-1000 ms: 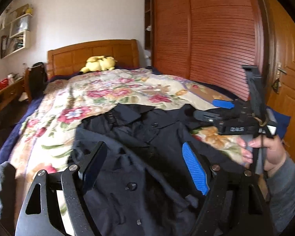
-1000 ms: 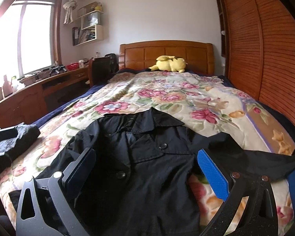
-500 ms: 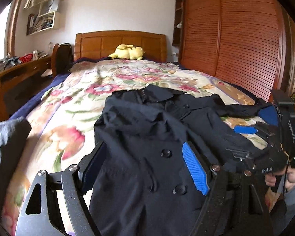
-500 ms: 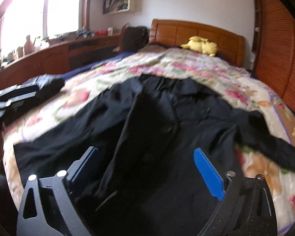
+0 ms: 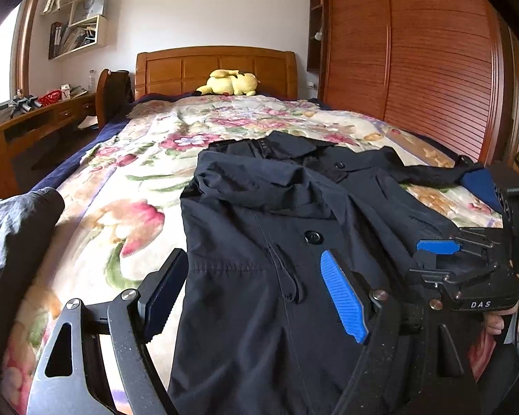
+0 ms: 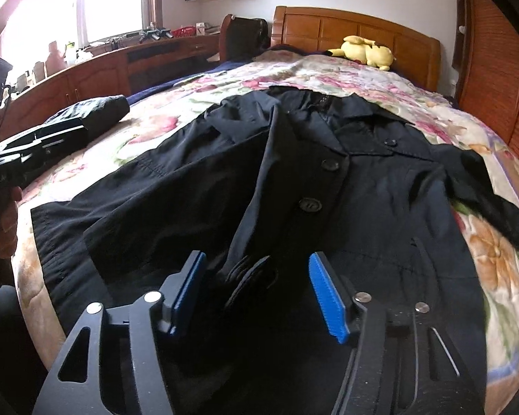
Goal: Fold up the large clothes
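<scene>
With the black coat (image 6: 346, 190) spread face-up on the floral bed (image 5: 128, 186), the right gripper (image 6: 256, 297) is closing around its lower front edge to lift a fold, while the left gripper (image 5: 256, 297) hovers wide, holding nothing.

Coat (image 6: 328, 207) hem below both frames' edges; desk (image 6: 86, 69) clutter washed out by window glare.

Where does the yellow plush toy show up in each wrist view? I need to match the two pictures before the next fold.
Left wrist view: the yellow plush toy lies at upper centre, against the wooden headboard.
Right wrist view: the toy sits at upper right, again at the headboard.
Shared landmark: the black coat spread on the floral bedspread, nearer the camera than the toy in both views.
</scene>
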Motion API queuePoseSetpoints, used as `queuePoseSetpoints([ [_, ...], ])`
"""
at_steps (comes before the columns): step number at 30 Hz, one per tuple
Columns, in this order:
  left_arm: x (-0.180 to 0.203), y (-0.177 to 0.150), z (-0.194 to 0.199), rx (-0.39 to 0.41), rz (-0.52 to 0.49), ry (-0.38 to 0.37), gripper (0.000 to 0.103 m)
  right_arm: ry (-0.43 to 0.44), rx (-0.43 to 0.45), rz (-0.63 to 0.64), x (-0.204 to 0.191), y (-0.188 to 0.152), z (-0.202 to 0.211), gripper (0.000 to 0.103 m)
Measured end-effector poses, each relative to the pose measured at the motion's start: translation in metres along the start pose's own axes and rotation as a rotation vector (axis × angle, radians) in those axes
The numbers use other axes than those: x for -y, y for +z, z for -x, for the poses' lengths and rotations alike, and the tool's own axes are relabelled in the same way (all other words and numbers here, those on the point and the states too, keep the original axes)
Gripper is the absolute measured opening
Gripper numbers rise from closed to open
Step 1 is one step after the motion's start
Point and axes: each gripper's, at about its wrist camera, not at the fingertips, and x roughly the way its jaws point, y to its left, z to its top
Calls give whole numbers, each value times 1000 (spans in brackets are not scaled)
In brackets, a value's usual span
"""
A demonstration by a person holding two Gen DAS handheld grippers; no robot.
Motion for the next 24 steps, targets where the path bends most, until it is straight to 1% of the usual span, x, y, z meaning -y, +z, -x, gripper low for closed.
queuePoseSetpoints([
  [6,1,-1,-1,-1,-8,-9,80,-19,-21,23,-10,1,-8,46],
  [9,2,-1,0,7,-17,5,80,-42,-23,45,-16,2,-8,32],
  [10,2,0,0,8,-17,2,80,-46,-22,57,-18,1,-7,24],
  [13,3,1,0,12,-14,-9,80,-72,-18,85,-25,1,-5,17],
  [16,5,0,0,12,-22,-13,80,-97,7,96,-23,4,1,15],
  [19,5,-1,2,13,-31,-8,80,-162,48,100,-12,9,17,13],
  [21,4,0,3,16,-32,-4,80,-195,59,104,1,13,25,13],
  [22,3,0,4,19,-29,-4,80,-227,63,106,8,16,30,13],
  [24,1,1,5,23,-18,-8,80,-272,49,101,27,21,33,13],
])
